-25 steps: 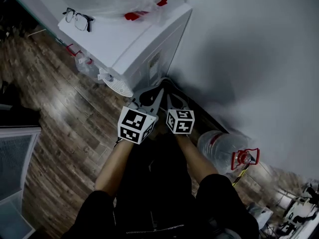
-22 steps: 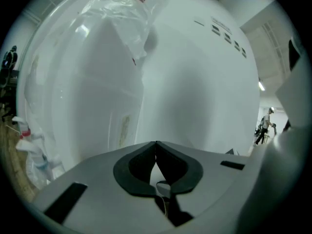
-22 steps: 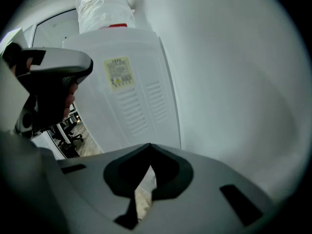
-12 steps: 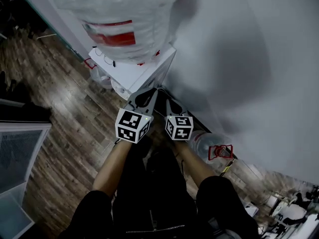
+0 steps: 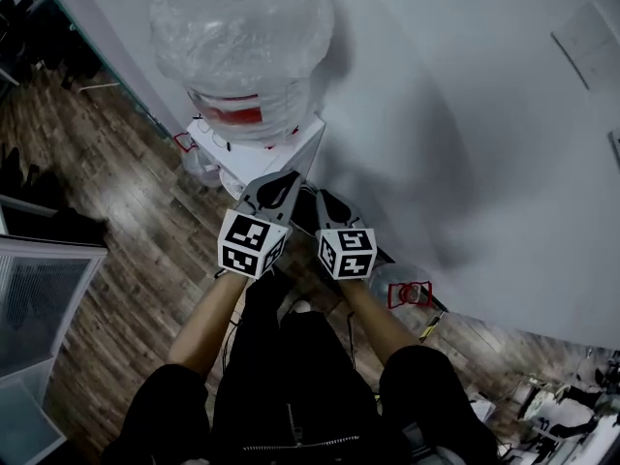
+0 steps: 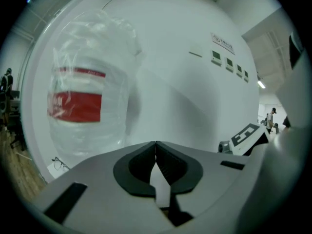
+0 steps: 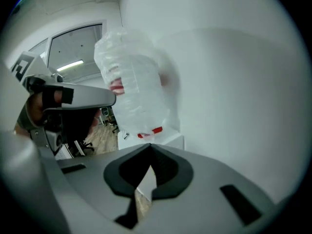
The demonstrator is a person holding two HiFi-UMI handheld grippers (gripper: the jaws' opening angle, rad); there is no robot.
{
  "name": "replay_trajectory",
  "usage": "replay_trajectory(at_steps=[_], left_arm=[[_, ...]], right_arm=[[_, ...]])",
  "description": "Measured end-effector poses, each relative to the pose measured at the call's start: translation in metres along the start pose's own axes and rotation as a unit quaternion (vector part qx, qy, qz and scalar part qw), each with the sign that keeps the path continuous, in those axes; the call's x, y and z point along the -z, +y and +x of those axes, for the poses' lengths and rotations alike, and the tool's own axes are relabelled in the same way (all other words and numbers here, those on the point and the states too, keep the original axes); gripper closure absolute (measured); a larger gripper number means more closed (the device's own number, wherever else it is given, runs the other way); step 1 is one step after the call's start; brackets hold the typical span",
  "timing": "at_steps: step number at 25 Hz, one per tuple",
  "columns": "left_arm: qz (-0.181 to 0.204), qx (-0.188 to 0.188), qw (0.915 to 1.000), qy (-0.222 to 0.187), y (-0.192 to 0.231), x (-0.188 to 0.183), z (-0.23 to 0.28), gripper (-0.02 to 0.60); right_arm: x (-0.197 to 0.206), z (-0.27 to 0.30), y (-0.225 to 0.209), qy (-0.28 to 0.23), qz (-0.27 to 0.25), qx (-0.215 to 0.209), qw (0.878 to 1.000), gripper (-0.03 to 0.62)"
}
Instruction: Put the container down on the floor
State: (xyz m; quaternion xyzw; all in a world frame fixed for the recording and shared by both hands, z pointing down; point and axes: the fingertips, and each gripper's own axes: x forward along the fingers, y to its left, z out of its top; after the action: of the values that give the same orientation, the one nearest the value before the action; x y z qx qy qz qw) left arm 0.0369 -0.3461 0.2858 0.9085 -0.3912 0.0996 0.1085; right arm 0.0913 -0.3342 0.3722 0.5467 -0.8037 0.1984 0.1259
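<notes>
both tongs are clenched on nothing, left gripper (image 6: 156,147) and right gripper (image 7: 149,147) side by side over the person's legs; just right of them a clear bottle (image 5: 392,281) with a red handle (image 5: 411,294) lies on the wood-plank floor (image 5: 126,211) against the white wall (image 5: 465,124). beyond the tips the container (image 5: 242,46), a big clear jug with a red label, stands on a white dispenser (image 5: 254,158), apart from both tongs, its contents unclear. glasses (image 6: 58,164) rest on the dispenser top beside it, and a pale cabinet (image 5: 39,298) stands far left.
</notes>
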Motion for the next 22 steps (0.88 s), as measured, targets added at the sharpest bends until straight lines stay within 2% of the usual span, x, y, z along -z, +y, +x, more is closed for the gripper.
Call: replay_trajectory(at_steps=[3, 7, 13, 19, 22], left_arm=[[0.022, 0.005, 0.9996, -0.014, -0.014, -0.030, -0.014, 0.566], [0.037, 0.016, 0.9981, -0.047, -0.035, -0.067, -0.036, 0.566], [0.046, 0.032, 0.9953, -0.079, -0.081, -0.092, -0.064, 0.566], [0.033, 0.026, 0.9946, -0.095, -0.110, -0.093, -0.104, 0.566], [0.041, 0.021, 0.9935, -0.103, -0.112, -0.100, -0.116, 0.566]], right_arm=[[-0.034, -0.027, 0.010, -0.030, -0.017, -0.004, 0.999, 0.585], [-0.072, -0.071, 0.022, -0.078, -0.011, -0.006, 0.997, 0.583], [-0.082, -0.138, 0.036, -0.121, -0.005, -0.021, 0.992, 0.585], [-0.077, -0.187, 0.060, -0.131, -0.009, -0.045, 0.990, 0.585], [-0.087, -0.196, 0.070, -0.143, -0.025, -0.055, 0.988, 0.585]])
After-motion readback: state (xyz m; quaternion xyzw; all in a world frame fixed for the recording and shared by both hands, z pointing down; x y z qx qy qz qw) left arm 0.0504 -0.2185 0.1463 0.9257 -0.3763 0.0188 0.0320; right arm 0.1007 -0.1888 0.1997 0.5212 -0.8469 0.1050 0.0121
